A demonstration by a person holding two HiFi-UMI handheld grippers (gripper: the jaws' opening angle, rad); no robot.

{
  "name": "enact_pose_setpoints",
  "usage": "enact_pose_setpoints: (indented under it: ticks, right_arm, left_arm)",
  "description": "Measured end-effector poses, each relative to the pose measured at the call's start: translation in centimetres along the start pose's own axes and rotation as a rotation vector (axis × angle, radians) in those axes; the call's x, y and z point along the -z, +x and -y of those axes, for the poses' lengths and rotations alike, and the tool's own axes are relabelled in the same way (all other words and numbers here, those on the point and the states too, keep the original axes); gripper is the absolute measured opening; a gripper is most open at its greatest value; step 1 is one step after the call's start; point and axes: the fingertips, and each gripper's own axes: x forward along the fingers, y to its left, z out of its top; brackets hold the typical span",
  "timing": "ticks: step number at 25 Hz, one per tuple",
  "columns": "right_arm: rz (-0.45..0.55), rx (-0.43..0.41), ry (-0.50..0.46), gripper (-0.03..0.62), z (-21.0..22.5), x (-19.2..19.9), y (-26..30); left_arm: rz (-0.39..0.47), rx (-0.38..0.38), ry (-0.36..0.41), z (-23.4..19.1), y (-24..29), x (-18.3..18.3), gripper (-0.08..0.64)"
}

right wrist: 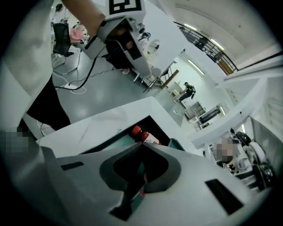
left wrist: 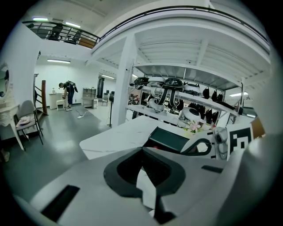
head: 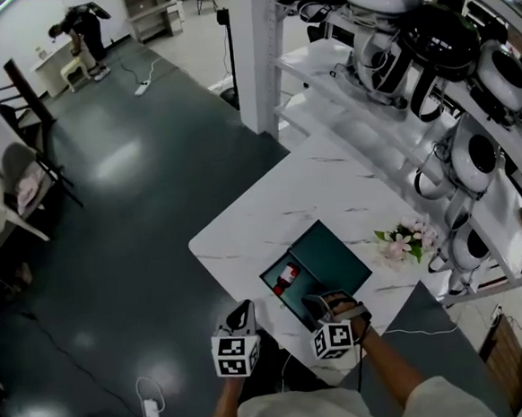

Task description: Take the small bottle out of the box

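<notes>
An open dark teal box (head: 336,253) lies on the white marble table (head: 278,202), its lid swung back. Inside it, at the left end, lies a small bottle (head: 287,275) with a red cap and a white label. In the right gripper view the bottle (right wrist: 149,137) shows just past the jaws. My right gripper (head: 319,300) (right wrist: 142,145) is shut, with nothing in it, and hangs over the box's near edge. My left gripper (head: 243,309) (left wrist: 142,149) is shut and empty, off the table's near left edge and apart from the box (left wrist: 170,139).
A bunch of pink and white flowers (head: 406,239) lies right of the box. White shelves with round appliances (head: 430,64) run along the table's far right. A white pillar (head: 258,50) stands behind. Chairs (head: 21,186) and a cable (head: 151,405) are on the dark floor.
</notes>
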Motion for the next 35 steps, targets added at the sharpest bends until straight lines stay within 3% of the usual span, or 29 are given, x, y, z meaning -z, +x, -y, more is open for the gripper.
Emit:
enact_pose_setpoints:
  ticks: [6, 9, 13, 15, 20, 28, 35]
  right_arm:
    - [-0.034, -0.016, -0.303, 0.021, -0.3, 0.8, 1.7]
    - [-0.028, -0.037, -0.382, 0.021, -0.6, 0.6, 2.1]
    - [-0.018, -0.073, -0.421, 0.028, -1.4, 0.3, 2.3]
    - [-0.008, -0.082, -0.419, 0.134, -1.5, 0.1, 2.6]
    - [-0.028, -0.075, -0.426, 0.27, -1.0, 0.6, 3.6]
    - [-0.056, -0.064, -0.447, 0.281, 0.0, 0.4, 6.6]
    - [-0.084, -0.111, -0.52, 0.281, 0.4, 0.3, 9.4]
  left_arm:
    - [-0.003, -0.006, -0.006, -0.3, -0.2, -0.1, 0.018]
    - [-0.012, -0.006, -0.011, -0.5, -0.3, 0.3, 0.018]
    - [-0.014, -0.008, -0.015, -0.6, -0.4, 0.6, 0.018]
    - [-0.015, -0.01, -0.018, -0.7, -0.5, 0.8, 0.018]
    - [-0.011, -0.015, -0.026, -1.1, -0.7, 0.8, 0.018]
    - [-0.014, -0.015, -0.025, -1.4, -0.4, 1.0, 0.018]
    - [-0.025, -0.027, -0.029, -2.0, -0.4, 1.5, 0.018]
